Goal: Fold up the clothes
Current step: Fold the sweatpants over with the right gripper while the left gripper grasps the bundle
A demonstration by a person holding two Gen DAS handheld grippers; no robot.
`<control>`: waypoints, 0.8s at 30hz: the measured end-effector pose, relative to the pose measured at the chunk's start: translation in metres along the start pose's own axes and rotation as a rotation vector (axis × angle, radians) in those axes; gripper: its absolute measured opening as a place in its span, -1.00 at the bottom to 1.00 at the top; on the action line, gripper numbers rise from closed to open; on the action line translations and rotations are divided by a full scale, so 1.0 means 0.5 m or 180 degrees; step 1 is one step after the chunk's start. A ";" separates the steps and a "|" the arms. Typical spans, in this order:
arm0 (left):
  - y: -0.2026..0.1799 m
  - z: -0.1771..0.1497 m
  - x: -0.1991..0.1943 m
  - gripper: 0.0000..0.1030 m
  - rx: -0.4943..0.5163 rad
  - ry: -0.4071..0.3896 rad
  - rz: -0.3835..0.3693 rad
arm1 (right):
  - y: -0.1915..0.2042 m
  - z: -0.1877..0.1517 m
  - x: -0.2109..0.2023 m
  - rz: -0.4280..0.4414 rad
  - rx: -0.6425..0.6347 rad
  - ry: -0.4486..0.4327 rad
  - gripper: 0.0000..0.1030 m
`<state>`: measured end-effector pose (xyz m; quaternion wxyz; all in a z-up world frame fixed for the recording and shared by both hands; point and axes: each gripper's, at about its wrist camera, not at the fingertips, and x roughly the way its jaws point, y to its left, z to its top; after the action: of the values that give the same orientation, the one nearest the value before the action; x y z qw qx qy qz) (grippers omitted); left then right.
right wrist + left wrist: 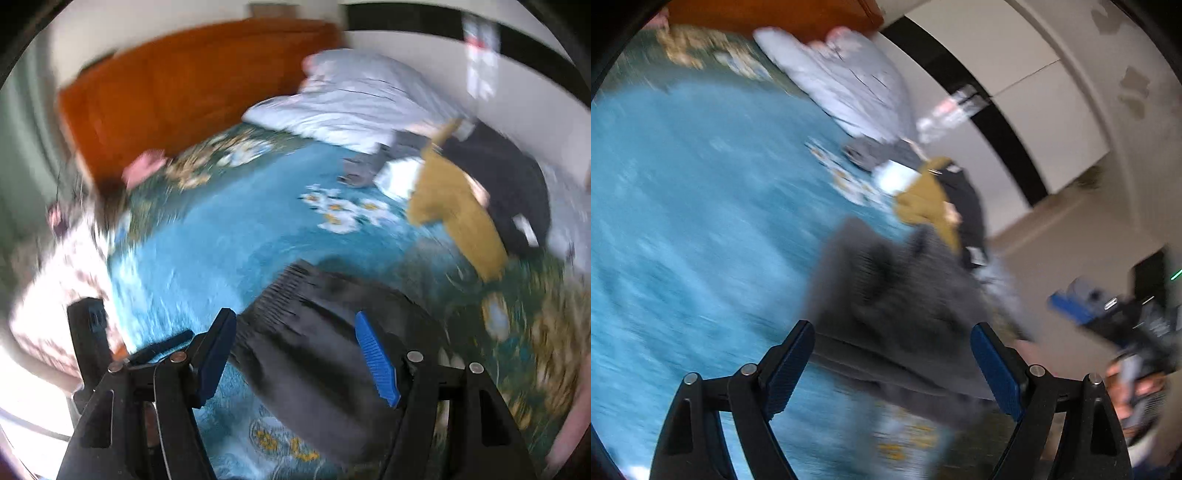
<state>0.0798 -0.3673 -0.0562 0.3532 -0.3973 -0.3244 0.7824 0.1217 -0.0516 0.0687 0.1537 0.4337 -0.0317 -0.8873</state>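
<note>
A dark grey garment (894,306) lies folded on the blue floral bedspread (683,221), just ahead of my left gripper (892,330). That gripper is open, its blue pads wide apart, holding nothing. In the right wrist view the same grey garment (317,339) lies between and beyond my right gripper's (295,319) spread fingers; this gripper is open too. A pile of clothes sits further back: a mustard garment (454,206), a black one (513,184) and a white piece (399,177). Both views are blurred by motion.
A pale blue pillow (354,103) rests at the head of the bed against an orange-brown headboard (177,88). The other gripper, held in a hand (1126,332), shows at the right of the left wrist view. White wall and floor (1052,240) lie beyond the bed's edge.
</note>
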 end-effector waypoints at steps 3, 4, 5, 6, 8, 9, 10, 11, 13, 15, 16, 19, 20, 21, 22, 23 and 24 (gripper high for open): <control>0.002 0.012 0.028 0.72 -0.0132 0.0024 -0.0043 | -0.069 -0.040 -0.031 0.0050 0.0421 0.0001 0.33; 0.003 0.016 0.038 0.72 -0.0174 0.0027 -0.0040 | -0.091 -0.056 -0.038 0.0068 0.0558 -0.0009 0.33; 0.007 0.020 0.050 0.72 -0.0253 0.0059 -0.0031 | -0.108 -0.073 -0.045 0.0085 0.0672 -0.0021 0.33; 0.014 0.023 0.062 0.72 -0.0349 0.0106 -0.0021 | -0.128 -0.094 -0.051 0.0118 0.0816 -0.0031 0.33; 0.009 0.020 0.077 0.72 -0.0386 0.0141 -0.0035 | -0.158 -0.125 -0.060 0.0171 0.1047 -0.0040 0.33; 0.005 0.018 0.082 0.72 -0.0389 0.0153 -0.0045 | -0.173 -0.140 -0.064 0.0200 0.1164 -0.0039 0.33; 0.001 0.015 0.088 0.72 -0.0392 0.0164 -0.0055 | -0.184 -0.152 -0.066 0.0213 0.1245 -0.0043 0.33; -0.004 0.013 0.094 0.72 -0.0395 0.0176 -0.0066 | -0.194 -0.162 -0.068 0.0213 0.1303 -0.0049 0.33; -0.012 0.007 0.106 0.72 -0.0401 0.0200 -0.0087 | -0.209 -0.182 -0.067 0.0199 0.1404 -0.0044 0.33; -0.018 0.015 0.119 0.70 -0.0388 0.0188 -0.0026 | -0.221 -0.198 -0.058 0.0246 0.1531 -0.0016 0.33; -0.020 0.021 0.124 0.69 -0.0386 0.0174 0.0011 | -0.226 -0.204 -0.053 0.0285 0.1591 0.0002 0.33; -0.026 0.037 0.132 0.29 -0.0346 0.0075 0.0175 | -0.225 -0.211 -0.039 0.0357 0.1664 0.0050 0.33; -0.025 0.039 0.133 0.08 -0.0316 0.0037 0.0223 | -0.224 -0.211 -0.037 0.0363 0.1658 0.0055 0.33; -0.023 0.036 0.132 0.01 -0.0286 -0.0002 0.0221 | -0.223 -0.211 -0.036 0.0361 0.1650 0.0061 0.33; -0.019 0.031 0.129 -0.01 -0.0259 -0.0042 0.0201 | -0.221 -0.211 -0.034 0.0358 0.1642 0.0068 0.33; -0.016 0.026 0.127 -0.04 -0.0231 -0.0083 0.0180 | -0.220 -0.210 -0.032 0.0354 0.1634 0.0075 0.33; -0.013 0.021 0.123 -0.06 -0.0206 -0.0103 0.0155 | -0.218 -0.210 -0.030 0.0351 0.1626 0.0081 0.33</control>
<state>0.0460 -0.3163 -0.0702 0.3157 -0.4036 -0.3454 0.7862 0.1855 0.0648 -0.0056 0.0876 0.4672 -0.2764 -0.8352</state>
